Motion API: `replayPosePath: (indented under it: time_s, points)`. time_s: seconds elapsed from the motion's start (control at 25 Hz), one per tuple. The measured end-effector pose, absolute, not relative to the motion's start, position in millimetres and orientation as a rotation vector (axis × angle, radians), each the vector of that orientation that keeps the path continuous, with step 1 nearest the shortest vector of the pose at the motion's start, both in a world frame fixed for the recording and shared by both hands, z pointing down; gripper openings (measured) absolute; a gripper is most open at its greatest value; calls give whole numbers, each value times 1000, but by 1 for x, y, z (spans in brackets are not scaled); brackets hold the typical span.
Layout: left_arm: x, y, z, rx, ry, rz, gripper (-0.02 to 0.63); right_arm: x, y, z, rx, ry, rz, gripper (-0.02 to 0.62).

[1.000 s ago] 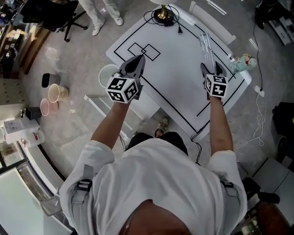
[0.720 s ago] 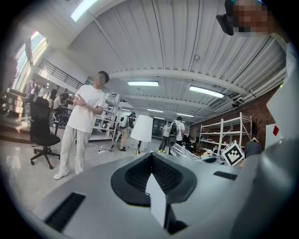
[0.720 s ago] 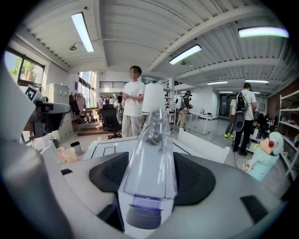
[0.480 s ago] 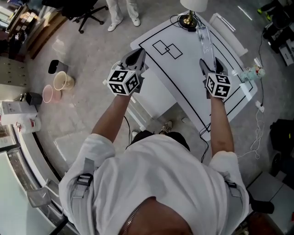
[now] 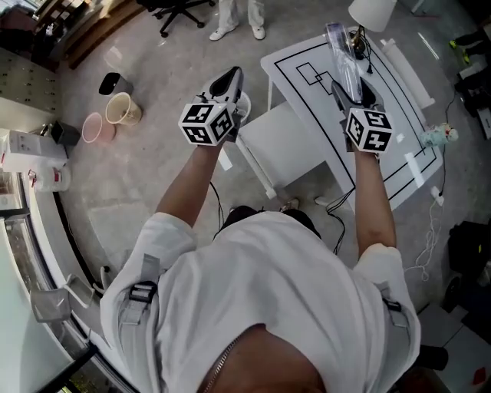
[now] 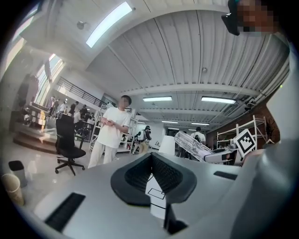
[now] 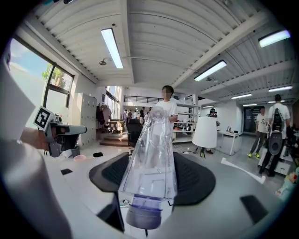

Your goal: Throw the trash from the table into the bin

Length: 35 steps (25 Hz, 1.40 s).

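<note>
Where the head camera looks down: grey, stone-patterned floor; a white table (image 5: pixel 399 146) ruled with black lines stands at upper right, with a lower white stand (image 5: pixel 288 146) against its near side.
Left gripper (image 5: pixel 230 75): held out over the floor, just left of the table.
Right gripper (image 5: pixel 349 86): above the table, with a clear plastic bottle (image 5: pixel 338 46) sticking out beyond its jaws.
Bins: beige bin (image 5: pixel 123 109), pink bin (image 5: pixel 93 127) and black bin (image 5: pixel 113 82) stand close together on the floor at upper left, well apart from both grippers.
Table's far end: a table lamp (image 5: pixel 374 11); a plush toy (image 5: pixel 439 137) sits at the right edge.
Left gripper view: jaws closed together with nothing between them. The lined tabletop shows below them. Beyond are a standing person in white (image 6: pixel 110 135), an office chair (image 6: pixel 65 144), and a ribbed ceiling with strip lights.
Right gripper view: jaws clamped on the bottle's sides near its greyish cap. The cap faces the camera and the body points away. The lamp stands to the right, and more people are far right.
</note>
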State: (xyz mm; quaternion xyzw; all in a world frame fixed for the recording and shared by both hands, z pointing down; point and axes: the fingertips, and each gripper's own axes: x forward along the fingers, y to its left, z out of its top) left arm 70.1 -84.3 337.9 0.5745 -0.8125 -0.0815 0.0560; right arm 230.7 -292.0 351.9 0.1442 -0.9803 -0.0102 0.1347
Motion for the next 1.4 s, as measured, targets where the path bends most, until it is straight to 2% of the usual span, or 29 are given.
replayPosePath:
  time_s: [0.52, 1.04, 1.4]
  points:
    - [42, 62, 326, 1671, -2558, -286, 11, 171, -109, 329, 211, -2932, -22, 302]
    - [-9, 218, 322, 1381, -2752, -295, 11, 60, 67, 315, -197, -2995, 51, 302]
    - [-65, 272, 323, 1190, -2850, -240, 11, -25, 115, 324, -390, -2995, 125, 302]
